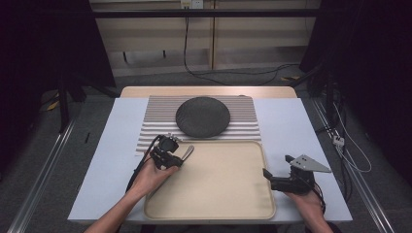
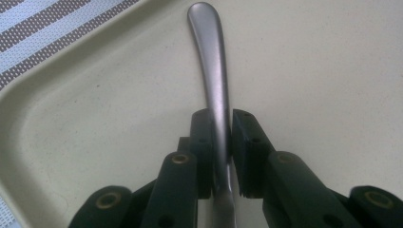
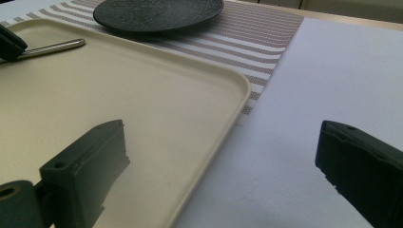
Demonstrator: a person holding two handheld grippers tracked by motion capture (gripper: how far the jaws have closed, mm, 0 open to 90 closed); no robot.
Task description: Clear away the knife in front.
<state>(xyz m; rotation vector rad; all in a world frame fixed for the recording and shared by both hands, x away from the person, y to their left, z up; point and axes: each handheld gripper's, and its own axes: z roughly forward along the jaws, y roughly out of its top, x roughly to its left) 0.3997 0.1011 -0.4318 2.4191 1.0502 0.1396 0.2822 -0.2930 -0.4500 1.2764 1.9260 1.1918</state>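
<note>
white table, striped placemat under a dark round plate, beige tray in front, right gripper jaws wide apart and empty at the tray's right edge, left gripper jaws clamped on a metal utensil handle over the tray's near-left corner

The high view looks forward and down over the whole table from the person's side; the left gripper view sits close above the beige tray, facing along its jaws; the right gripper view looks low across the tray toward the dark plate; all three share the tray.
</note>
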